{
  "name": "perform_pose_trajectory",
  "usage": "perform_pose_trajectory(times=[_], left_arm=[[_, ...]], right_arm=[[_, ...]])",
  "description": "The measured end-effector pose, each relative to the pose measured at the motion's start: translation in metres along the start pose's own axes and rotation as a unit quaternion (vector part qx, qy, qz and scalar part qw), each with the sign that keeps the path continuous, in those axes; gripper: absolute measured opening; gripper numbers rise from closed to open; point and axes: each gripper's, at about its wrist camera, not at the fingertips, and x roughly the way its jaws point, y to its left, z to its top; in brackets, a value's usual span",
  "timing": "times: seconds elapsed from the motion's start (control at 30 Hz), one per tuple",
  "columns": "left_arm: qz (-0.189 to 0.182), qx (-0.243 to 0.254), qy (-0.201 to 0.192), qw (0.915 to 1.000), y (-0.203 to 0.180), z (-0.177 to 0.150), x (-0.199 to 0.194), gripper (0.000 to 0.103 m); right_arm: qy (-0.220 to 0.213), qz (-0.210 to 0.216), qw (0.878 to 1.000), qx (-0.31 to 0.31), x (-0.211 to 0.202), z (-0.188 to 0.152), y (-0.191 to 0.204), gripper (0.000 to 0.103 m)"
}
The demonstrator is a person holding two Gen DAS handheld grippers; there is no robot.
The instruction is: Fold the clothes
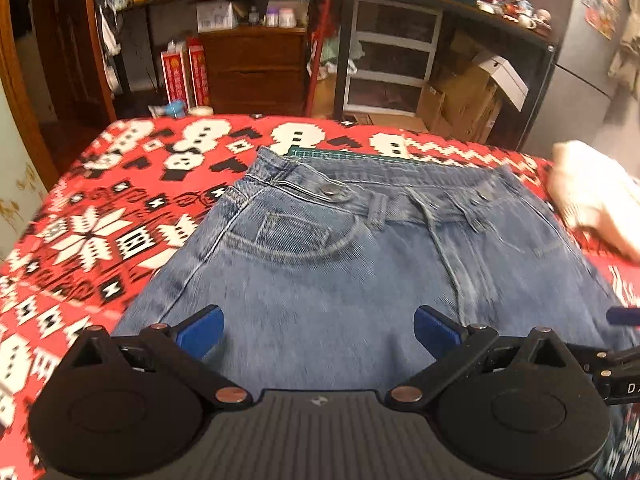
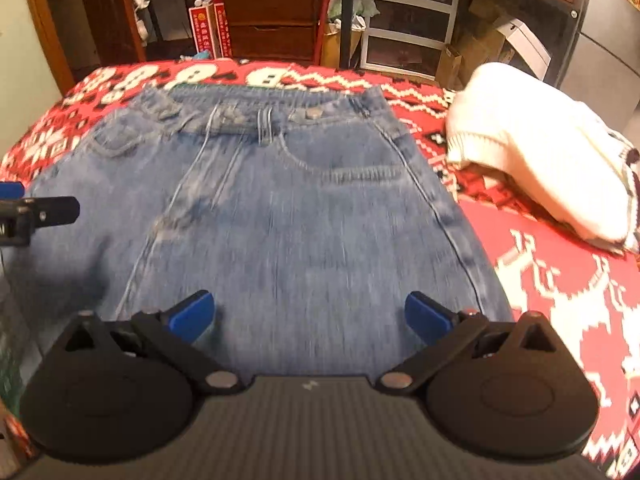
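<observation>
Blue jeans (image 1: pixel 340 264) lie flat on the red patterned cloth (image 1: pixel 92 220), waistband toward the far edge, front side up with pockets and button showing. My left gripper (image 1: pixel 319 330) hovers over the thigh area, its blue pads wide apart with nothing between them. In the right wrist view the same jeans (image 2: pixel 280 208) fill the middle, and my right gripper (image 2: pixel 310 316) is open above the denim near the right side seam. The left gripper's finger (image 2: pixel 40 210) pokes in at the left edge there. A cream knitted sweater (image 2: pixel 536 148) lies bunched to the right of the jeans.
The red cloth (image 2: pixel 560 288) covers the whole table. A green cutting mat edge (image 1: pixel 340 153) peeks out beyond the waistband. Behind the table stand a wooden drawer chest (image 1: pixel 256 68), a plastic drawer unit (image 1: pixel 392 52) and cardboard boxes (image 1: pixel 468 96).
</observation>
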Motion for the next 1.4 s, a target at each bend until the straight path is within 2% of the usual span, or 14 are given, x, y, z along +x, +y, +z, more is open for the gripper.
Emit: perform_pose_trajectory(times=[0.1,0.2,0.3,0.4,0.67,0.87,1.2,1.4], left_arm=[[0.000,-0.005,0.027,0.9996,0.011,0.015,0.026,0.100],[0.011,0.025,0.052,0.9983,0.011,0.015,0.044,0.098],[0.020,0.062,0.042,0.9970,0.009,0.008,0.047,0.101],[0.005,0.045,0.047,0.9979,0.018,0.005,0.048,0.103],[-0.013,0.076,0.033,0.9964,0.022,-0.022,0.026,0.103],[-0.025,0.077,0.035,0.9961,0.033,-0.047,0.006,0.103],[-0.027,0.081,0.052,0.9950,0.039,-0.072,-0.017,0.103],[-0.012,0.066,0.079,0.9947,0.031,-0.073,-0.023,0.103]], right_arm=[[0.019,-0.010,1.000,0.014,0.022,0.018,-0.004,0.103],[0.025,-0.017,0.999,0.023,0.035,0.024,-0.007,0.103],[0.029,-0.024,0.999,0.032,0.047,0.027,-0.010,0.103],[0.014,-0.026,0.999,0.031,0.047,0.022,-0.010,0.103],[-0.014,-0.022,0.999,0.027,0.032,-0.003,-0.007,0.103],[-0.031,-0.017,0.999,0.005,0.015,-0.028,-0.005,0.103],[-0.049,-0.012,0.999,-0.001,-0.017,-0.076,-0.009,0.103],[-0.048,-0.018,0.999,-0.008,-0.027,-0.084,-0.006,0.103]])
